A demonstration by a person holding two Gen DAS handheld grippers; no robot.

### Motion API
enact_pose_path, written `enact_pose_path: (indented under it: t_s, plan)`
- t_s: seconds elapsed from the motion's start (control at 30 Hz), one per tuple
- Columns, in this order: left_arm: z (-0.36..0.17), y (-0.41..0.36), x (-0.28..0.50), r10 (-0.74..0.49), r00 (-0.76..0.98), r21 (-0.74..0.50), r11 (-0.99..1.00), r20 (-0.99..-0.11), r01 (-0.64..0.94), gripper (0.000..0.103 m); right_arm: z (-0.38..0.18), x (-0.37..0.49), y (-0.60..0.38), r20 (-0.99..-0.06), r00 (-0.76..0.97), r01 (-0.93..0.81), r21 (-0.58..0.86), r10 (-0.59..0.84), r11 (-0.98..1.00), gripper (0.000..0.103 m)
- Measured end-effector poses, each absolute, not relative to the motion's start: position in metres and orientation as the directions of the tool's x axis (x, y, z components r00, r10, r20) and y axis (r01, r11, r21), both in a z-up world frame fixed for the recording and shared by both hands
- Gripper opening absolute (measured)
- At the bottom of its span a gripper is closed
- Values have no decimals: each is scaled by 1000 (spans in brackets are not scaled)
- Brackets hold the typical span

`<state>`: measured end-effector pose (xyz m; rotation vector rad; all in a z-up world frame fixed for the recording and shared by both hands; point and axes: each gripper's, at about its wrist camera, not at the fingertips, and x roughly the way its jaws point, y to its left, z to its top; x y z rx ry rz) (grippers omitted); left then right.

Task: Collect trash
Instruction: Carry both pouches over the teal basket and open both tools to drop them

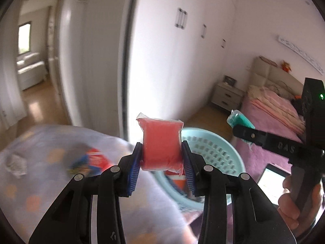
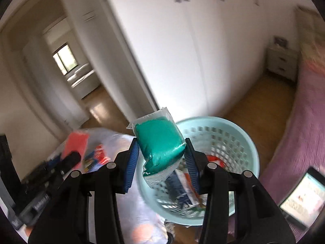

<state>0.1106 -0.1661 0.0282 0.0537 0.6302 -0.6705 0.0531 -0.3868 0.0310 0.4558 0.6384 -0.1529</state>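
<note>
Two grippers are up in the air, and each one pinches one soft pack. The left gripper squeezes a red pack between its blue pads. The right gripper squeezes a green pack the same way, tilted a bit.

One pale blue basket sits on the wood floor, between the bed and a white table. The green pack hangs over the basket's near rim. Some wrappers already lie inside; they are too blurry to count.

On the table lie one red and blue wrapper and one crumpled white thing, maybe paper. One tablet rests on the bed.
</note>
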Motion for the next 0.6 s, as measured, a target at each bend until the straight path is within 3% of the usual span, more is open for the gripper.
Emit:
enact_pose_path:
  t_s: [0.13,0.43,0.47,0.5,0.57,0.6]
  plan:
    - [7,-200,125,-592,522,-191,753,-614,630,37,15,48,-421,-641,764,386,353,-80,852,41]
    - [-26,-241,150,-616,425,-235,711,-663,663,38,-9,60,-438,-699,707,458,330,-113,825,46]
    - [-28,-242,151,-619,421,-243,710,-664,661,42,-11,63,-439,-705,698,468,320,-123,824,48]
    - [-28,-244,151,-625,412,-254,706,-664,662,57,-12,68,-438,-709,695,470,318,-123,823,50]
    - [-27,-241,154,-631,419,-273,712,-654,646,71,-16,74,-439,-716,688,469,320,-114,823,64]
    - [-25,-236,154,-631,432,-273,718,-645,641,72,-16,74,-439,-715,689,473,318,-120,822,64]
